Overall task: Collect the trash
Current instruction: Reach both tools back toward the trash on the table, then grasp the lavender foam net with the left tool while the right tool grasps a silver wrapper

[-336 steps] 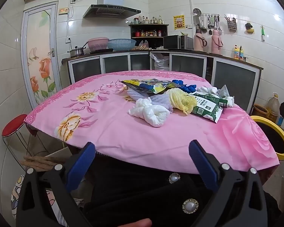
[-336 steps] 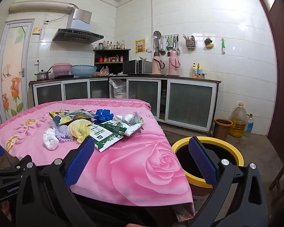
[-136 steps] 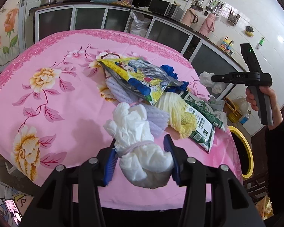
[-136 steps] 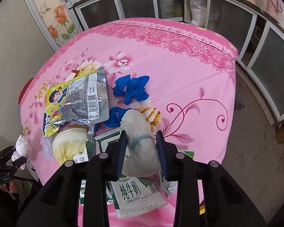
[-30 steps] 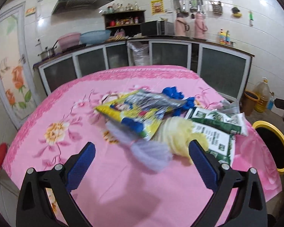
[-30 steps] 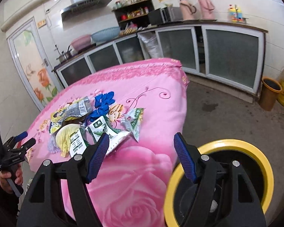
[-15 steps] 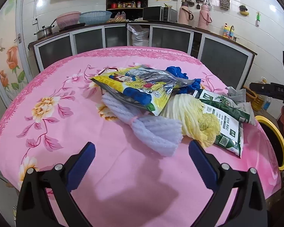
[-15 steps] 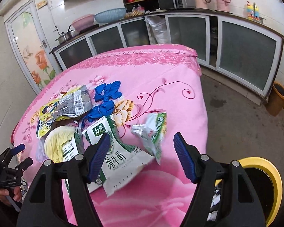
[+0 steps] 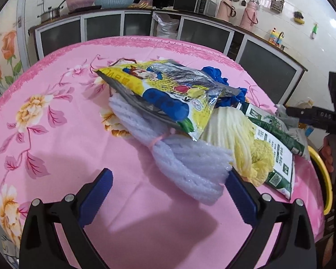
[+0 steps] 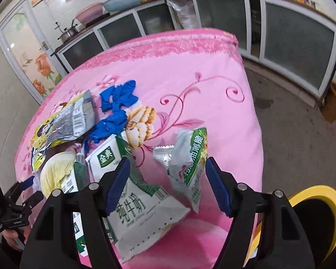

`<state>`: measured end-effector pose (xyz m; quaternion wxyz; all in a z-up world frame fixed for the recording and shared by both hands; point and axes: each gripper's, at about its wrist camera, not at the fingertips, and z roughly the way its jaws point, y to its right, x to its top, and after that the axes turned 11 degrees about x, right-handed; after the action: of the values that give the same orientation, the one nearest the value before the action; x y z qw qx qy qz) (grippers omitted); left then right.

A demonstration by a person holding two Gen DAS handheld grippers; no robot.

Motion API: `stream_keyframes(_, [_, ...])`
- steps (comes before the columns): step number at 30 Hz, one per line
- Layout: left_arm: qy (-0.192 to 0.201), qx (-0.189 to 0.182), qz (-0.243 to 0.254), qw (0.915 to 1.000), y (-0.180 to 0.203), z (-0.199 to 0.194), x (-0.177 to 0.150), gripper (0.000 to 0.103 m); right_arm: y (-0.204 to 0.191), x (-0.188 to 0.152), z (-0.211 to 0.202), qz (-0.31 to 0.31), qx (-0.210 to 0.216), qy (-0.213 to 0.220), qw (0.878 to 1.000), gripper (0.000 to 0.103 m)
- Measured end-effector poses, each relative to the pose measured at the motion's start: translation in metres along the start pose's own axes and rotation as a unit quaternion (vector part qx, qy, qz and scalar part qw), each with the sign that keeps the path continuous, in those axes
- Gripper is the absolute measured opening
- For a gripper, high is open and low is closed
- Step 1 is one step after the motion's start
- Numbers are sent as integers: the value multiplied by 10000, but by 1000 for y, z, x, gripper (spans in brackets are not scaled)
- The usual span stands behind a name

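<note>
Both grippers are spread wide and hold nothing. The left gripper [image 9: 168, 192] hovers low over the pink floral tablecloth [image 9: 62, 148], lined up on the lavender foam-net bundle [image 9: 186, 163], whose near end sits between the blue fingertips [image 9: 239, 198], closer to the right one. The right gripper [image 10: 166, 181] hangs over the crumpled green-and-silver snack wrapper [image 10: 188, 159], which lies on the cloth just beside the white-and-green milk powder bag [image 10: 141, 204].

Landmark is the pile: the yellow cartoon snack bag [image 9: 165, 98] lies on top of the foam-net bundle's far half, the pale yellow foam net [image 9: 242, 141] touches the bundle on its right, and the blue gloves [image 10: 114, 114] are behind. The yellow-rimmed bin [image 10: 320, 204] sits on the floor, off the table edge beside the pile.

To do it well, I'd say: left should shift slightly right to centre the bundle, pinch near the pink tie where it is narrowest, and pull toward itself so the snack bag slides off rather than coming along. Right should drop straight down and close across the wrapper's crumpled middle, staying off the milk bag's edge. Foam and foil both squash easily, so a full close seems needed.
</note>
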<state>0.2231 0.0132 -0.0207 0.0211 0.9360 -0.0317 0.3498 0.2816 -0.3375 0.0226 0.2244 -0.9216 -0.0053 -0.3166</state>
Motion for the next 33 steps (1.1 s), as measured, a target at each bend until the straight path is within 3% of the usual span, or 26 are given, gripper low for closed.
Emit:
stream_keyframes(3, [-79,32,69,9999,4,7,0,94,4,2,9,78,65,-143,9998,61])
stream_keyframes(7, [-111,-186,-31,9998,6,10,4,66,11,6,18,284,140,-280,9991,50])
stream_keyframes(8, [-131,-228,-49,9996,7,11,5,51,13,6,20,357,159,-321,9987,39])
stream_keyframes(9, [-160,-321,-52,9993,8,11,6,47,14,6,20,384,159,-333,9986,29])
stream_keyframes(10, [-158,-338,-60,9993,9,11,8,43,14,6,19,386,123,-290,9988,28])
stream_keyframes(11, [-132,-322,-65,9994,9,9,8,33,13,5,17,366,122,-274,9989,21])
stream_keyframes(14, [-116,-363,-113,9992,7,7,11,20,13,5,12,481,271,-184,9983,19])
stream_keyframes(21, [150,-541,-287,9980,-11,-22,11,17,6,7,-12,380,332,124,9986,17])
stream_keyframes(33, [735,-360,-98,9966,-30,-93,-5,17,-17,2,-60,46,462,550,9974,16])
